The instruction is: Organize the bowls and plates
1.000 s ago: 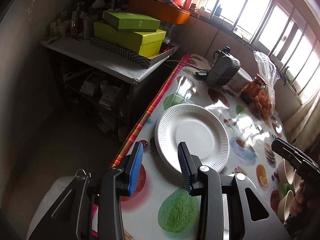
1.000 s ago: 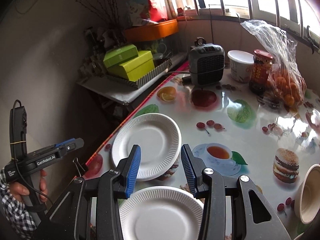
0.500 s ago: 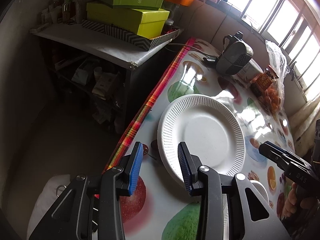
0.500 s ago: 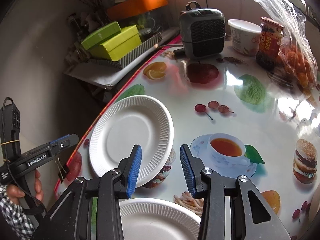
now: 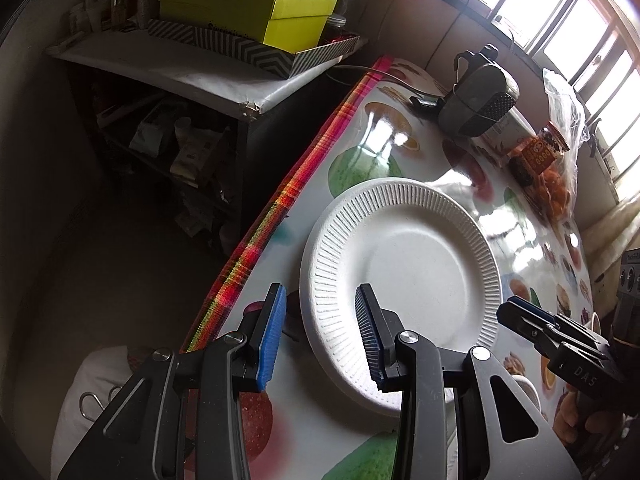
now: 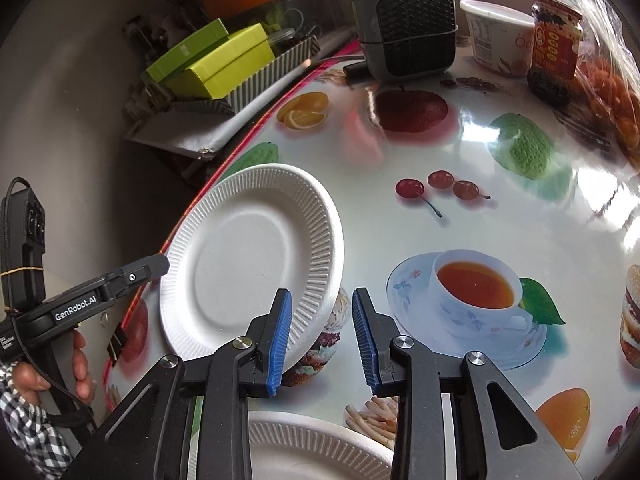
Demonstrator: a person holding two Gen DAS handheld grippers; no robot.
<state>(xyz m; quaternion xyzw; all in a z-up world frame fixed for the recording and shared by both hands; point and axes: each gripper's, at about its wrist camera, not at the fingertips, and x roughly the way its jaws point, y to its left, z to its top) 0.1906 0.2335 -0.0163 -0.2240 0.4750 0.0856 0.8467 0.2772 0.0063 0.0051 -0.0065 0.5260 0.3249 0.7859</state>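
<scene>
Left wrist view first: I see my left gripper (image 5: 318,336) with its jaws part open and nothing held, straddling the near-left rim of the white paper plate (image 5: 404,280). One blue pad sits outside the rim over the desk (image 5: 376,128), the other over the ribbed border inside it, so the plate lies just ahead and slightly right of the jaws. I'd judge this hand the nearer one for a rim pinch.

From the right wrist view, my right gripper (image 6: 322,340) has jaws that have just been closing, yet they are narrow but not shut, with nothing between them; the same plate's right edge sits just beside and partly behind the left pad. A second plate (image 6: 312,448) lies below the jaws, close under the rig.

Count: two paper plates in view. Bowls (none that I can make out now) are not to be counted. One heater (image 6: 404,28), one jar (image 6: 554,44) and one tub (image 6: 496,36) stand far ahead.
</scene>
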